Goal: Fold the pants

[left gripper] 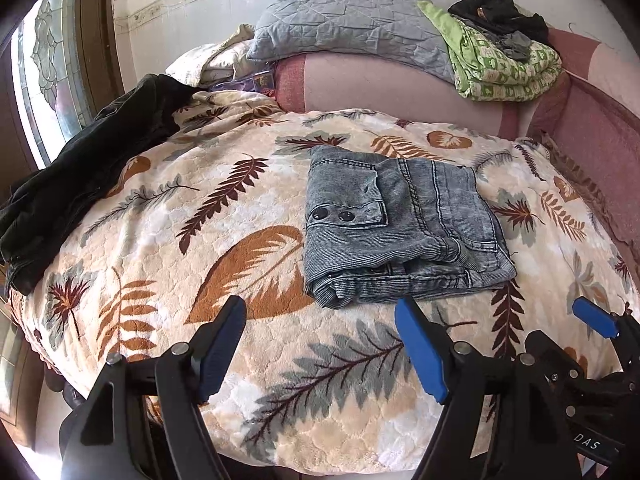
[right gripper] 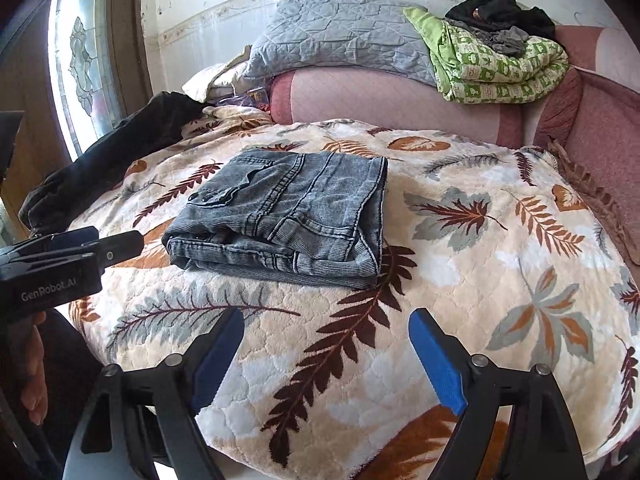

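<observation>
A pair of grey washed denim pants [left gripper: 400, 224] lies folded into a compact rectangle on the leaf-patterned blanket [left gripper: 192, 240]; the snap-buttoned pocket flap faces up. In the left wrist view my left gripper [left gripper: 320, 308] hangs open just short of the bundle's near edge, with nothing between its blue pads. The right wrist view shows the same pants [right gripper: 288, 216] ahead and to the left of my right gripper [right gripper: 327, 314], which is open over bare blanket [right gripper: 460, 264]. The left gripper [right gripper: 116, 246] also shows at that view's left edge, beside the pants.
A black garment [left gripper: 100, 160] sprawls along the blanket's far left edge. Behind it are a pink padded backrest [left gripper: 380, 84], a grey quilted pillow [left gripper: 340, 20] and a green quilt [left gripper: 504, 64] topped with dark clothes. A patterned glass window [left gripper: 44, 60] stands at the left.
</observation>
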Action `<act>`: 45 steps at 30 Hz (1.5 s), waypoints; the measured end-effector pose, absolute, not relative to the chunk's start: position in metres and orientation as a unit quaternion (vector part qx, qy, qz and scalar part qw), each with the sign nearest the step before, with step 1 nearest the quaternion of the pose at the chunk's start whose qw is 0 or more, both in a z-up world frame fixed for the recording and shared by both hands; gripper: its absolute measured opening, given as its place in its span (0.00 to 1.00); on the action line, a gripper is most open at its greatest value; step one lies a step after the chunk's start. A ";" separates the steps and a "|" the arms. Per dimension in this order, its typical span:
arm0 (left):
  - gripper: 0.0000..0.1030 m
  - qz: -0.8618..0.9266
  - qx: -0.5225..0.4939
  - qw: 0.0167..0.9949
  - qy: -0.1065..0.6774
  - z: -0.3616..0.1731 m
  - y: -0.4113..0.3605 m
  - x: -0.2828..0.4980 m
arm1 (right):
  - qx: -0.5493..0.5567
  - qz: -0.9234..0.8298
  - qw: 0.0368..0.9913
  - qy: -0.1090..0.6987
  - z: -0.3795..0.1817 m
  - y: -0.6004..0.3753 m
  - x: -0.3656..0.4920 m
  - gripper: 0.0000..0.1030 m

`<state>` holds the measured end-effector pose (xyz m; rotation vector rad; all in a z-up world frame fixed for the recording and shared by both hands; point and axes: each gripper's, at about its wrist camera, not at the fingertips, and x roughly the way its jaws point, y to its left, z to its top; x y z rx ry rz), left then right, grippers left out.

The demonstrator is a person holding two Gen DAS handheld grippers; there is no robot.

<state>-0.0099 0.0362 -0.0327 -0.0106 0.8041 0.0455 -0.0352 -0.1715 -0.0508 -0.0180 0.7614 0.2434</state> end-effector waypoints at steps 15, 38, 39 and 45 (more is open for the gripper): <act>0.75 0.025 0.020 0.916 0.400 -0.038 0.017 -0.011 | 0.005 0.130 0.921 0.366 -0.060 -0.178 -0.037 0.86; 0.75 0.022 0.016 0.919 0.394 -0.038 0.018 -0.013 | 0.004 0.121 0.931 0.343 -0.051 -0.182 -0.042 0.87; 0.75 0.022 0.014 0.919 0.394 -0.038 0.019 -0.013 | 0.005 0.123 0.931 0.344 -0.051 -0.182 -0.042 0.87; 0.75 0.021 0.010 0.920 0.392 -0.036 0.022 -0.011 | 0.000 0.126 0.930 0.347 -0.042 -0.177 -0.040 0.87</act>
